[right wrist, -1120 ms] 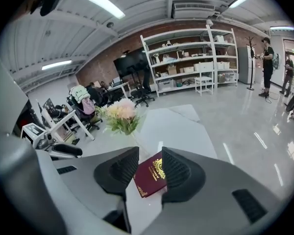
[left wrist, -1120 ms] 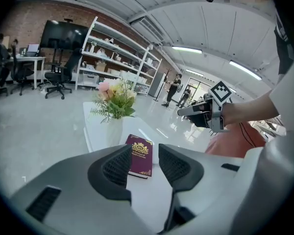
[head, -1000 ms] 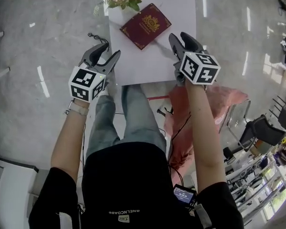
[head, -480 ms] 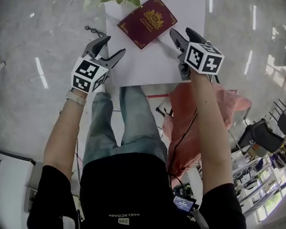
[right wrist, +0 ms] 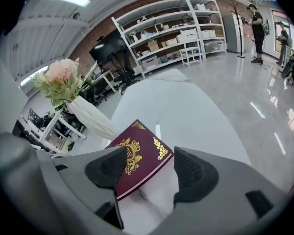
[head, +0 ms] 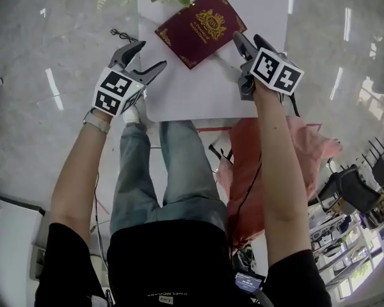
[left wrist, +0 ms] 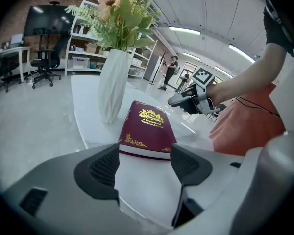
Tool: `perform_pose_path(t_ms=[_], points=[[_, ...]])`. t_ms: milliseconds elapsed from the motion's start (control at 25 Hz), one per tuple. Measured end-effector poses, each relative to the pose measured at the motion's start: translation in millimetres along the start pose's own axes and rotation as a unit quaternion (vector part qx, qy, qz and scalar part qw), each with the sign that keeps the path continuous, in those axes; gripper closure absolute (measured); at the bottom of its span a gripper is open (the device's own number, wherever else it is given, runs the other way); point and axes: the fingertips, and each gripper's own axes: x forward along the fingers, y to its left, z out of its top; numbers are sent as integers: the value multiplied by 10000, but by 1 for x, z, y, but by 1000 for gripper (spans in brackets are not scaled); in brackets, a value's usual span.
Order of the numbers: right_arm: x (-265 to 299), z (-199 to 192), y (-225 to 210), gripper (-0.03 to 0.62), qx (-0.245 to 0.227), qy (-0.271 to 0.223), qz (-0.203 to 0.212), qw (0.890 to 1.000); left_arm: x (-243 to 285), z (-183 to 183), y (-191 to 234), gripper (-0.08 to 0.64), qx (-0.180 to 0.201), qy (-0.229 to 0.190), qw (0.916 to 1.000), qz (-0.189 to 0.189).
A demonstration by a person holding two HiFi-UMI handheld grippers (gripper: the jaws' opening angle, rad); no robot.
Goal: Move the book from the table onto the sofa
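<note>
Item: book (head: pixel 201 27), maroon hardcover w/ gold crest and corner ornaments, lying flat, cover up, on white table (head: pixel 198 91), set at a slant to the table edges. Loc.: far part of tabletop, near a white vase (left wrist: pixel 112 82) holding pink and cream flowers (right wrist: pixel 61 80); vase upright, apart from book. Left gripper (head: pixel 148 55): held over the table's near-left corner, pointing down and fwd at the book; jaws spread wide, having just been opening; nothing between the pads, only bare tabletop, w/ the book's near edge showing beyond the gap and untouched. Right gripper (head: pixel 248 40): over the table's right side, just beside the book's right corner; jaws likewise spread wide, having just been opening; in right gripper view the book's corner shows in the gap and partly behind one pad, but lies ahead of the pads, no contact. Each gripper carries a marker cube, left (head: pixel 115 91) and right (head: pixel 275 70), above the person's wrists. Both grippers flank the book, one per side, neither holding anything. Other: salmon-pink cloth (head: pixel 275 146) hanging below the table's near-right edge; glossy grey floor (head: pixel 38 75); white shelving (right wrist: pixel 186 28) against a brick wall in bkgd; office chair (left wrist: pixel 44 65) at far left of left gripper view.
</note>
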Motion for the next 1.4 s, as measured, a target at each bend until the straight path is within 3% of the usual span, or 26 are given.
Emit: perform_pose_path(t_ms=[120, 320, 520, 920, 1040, 1200, 1400], points=[[19, -4, -10, 299, 20, -104, 13, 9999, 17, -4, 12, 247, -50, 5, 10000, 65], [38, -4, -24, 298, 581, -458, 54, 9972, 37, -6, 26, 241, 76, -72, 9999, 46], [49, 4, -24, 298, 497, -522, 180, 9972, 52, -5, 38, 215, 364, -64, 9993, -15], [77, -8, -25, 298, 714, -353, 485, 9956, 71, -17, 40, 192, 668, 230, 9952, -683], [77, -9, -23, 298, 878, -405, 636, 9933, 68, -25, 32, 192, 956, 396, 9908, -876], [77, -8, -25, 298, 1010, -549, 827, 9899, 76, -30, 34, 192, 1358, 497, 9868, -729], [80, -12, -27, 298, 1036, -570, 914, 9888, 87, -27, 31, 193, 1350, 462, 9868, -768]])
